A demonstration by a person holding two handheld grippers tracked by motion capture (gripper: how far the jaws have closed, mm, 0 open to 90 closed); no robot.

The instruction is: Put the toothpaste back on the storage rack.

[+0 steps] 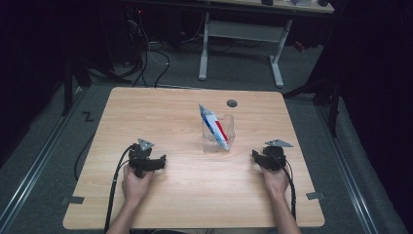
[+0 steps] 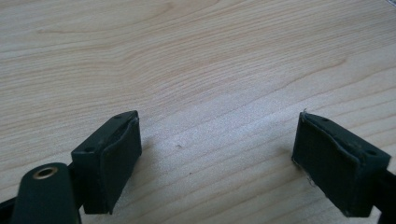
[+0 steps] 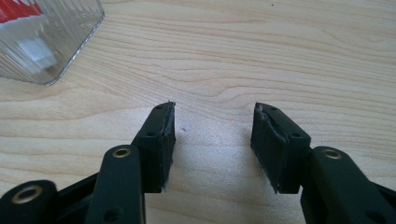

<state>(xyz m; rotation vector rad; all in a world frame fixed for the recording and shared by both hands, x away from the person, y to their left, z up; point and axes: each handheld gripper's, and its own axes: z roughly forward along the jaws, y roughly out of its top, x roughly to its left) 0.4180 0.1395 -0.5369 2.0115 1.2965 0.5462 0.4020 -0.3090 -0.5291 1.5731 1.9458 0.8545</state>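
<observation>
A clear ribbed plastic container (image 1: pixel 218 133) stands near the middle of the wooden table (image 1: pixel 146 112), with a red, white and blue tube (image 1: pixel 213 124) leaning in it, top end sticking out to the upper left. My left gripper (image 1: pixel 160 162) rests on the table left of the container, open, nothing between its jaws (image 2: pixel 217 158). My right gripper (image 1: pixel 255 156) rests on the table right of the container, open and empty (image 3: pixel 212 140). The container's corner (image 3: pixel 46 42) lies at the upper left of the right gripper view.
A round grey cable hole (image 1: pixel 232 103) sits in the table's far side. Beyond the table are a white desk frame (image 1: pixel 241 34) and cables on the grey floor. Bare wood lies between and in front of both grippers.
</observation>
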